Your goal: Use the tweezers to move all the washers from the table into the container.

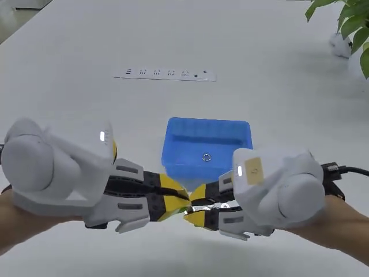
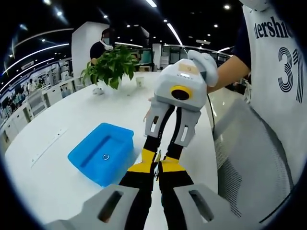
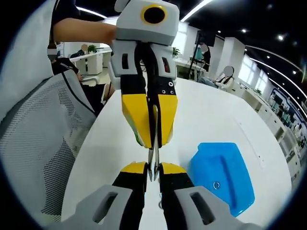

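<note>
Left gripper (image 1: 180,203) and right gripper (image 1: 196,206) tip to tip, both clamped on tweezers (image 3: 154,143); one washer (image 1: 206,157) in blue container (image 1: 176,133).

Left gripper (image 1: 180,202) and right gripper (image 1: 194,212) pinching tweezers (image 1: 212,206), washer (image 1: 207,157) in container (image 1: 174,151)

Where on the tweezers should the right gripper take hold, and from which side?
Likely the stretch of the tweezers sticking out of the left gripper, approached end-on: the thin blades point straight between the jaws of the right gripper, which can close across them.
</note>
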Motion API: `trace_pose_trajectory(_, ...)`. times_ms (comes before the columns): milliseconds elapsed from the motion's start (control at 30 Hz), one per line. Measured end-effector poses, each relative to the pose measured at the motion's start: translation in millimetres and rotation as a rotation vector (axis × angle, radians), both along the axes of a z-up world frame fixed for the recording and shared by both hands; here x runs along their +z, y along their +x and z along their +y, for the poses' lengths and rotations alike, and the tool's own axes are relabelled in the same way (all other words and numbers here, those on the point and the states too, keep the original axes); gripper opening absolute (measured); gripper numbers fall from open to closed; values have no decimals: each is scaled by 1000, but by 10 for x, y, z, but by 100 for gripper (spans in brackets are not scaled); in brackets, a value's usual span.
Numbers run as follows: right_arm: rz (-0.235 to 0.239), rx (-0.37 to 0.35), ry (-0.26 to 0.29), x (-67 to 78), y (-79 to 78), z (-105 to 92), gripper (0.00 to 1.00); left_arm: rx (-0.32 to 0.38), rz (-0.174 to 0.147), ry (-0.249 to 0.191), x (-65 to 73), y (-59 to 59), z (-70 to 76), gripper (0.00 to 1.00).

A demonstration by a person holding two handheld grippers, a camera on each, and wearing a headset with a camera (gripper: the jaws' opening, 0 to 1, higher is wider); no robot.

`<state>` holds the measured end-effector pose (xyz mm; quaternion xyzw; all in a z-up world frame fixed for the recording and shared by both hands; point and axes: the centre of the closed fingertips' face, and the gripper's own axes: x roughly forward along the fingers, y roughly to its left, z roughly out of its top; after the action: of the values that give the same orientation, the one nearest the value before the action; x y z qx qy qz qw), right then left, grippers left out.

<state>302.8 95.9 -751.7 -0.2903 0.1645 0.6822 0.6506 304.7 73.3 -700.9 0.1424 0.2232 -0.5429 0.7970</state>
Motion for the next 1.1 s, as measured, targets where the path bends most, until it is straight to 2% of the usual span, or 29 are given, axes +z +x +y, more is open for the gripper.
trace_pose_trajectory(67,-7,-10,2,-12,27,0,11,3,-15,-1,-13,22,8,7)
trace_pose_trajectory(267,-22,-30,5,-41,109,38,11,17,-22,6,-33,73,39,7)
trace_pose_trajectory(867,11,-38,-4,-186,140,61,12,15,10,12,-174,113,63,7)
trace_pose_trajectory(1100,14,-36,-6,-206,159,61,12,6,9,19,-196,129,44,7)
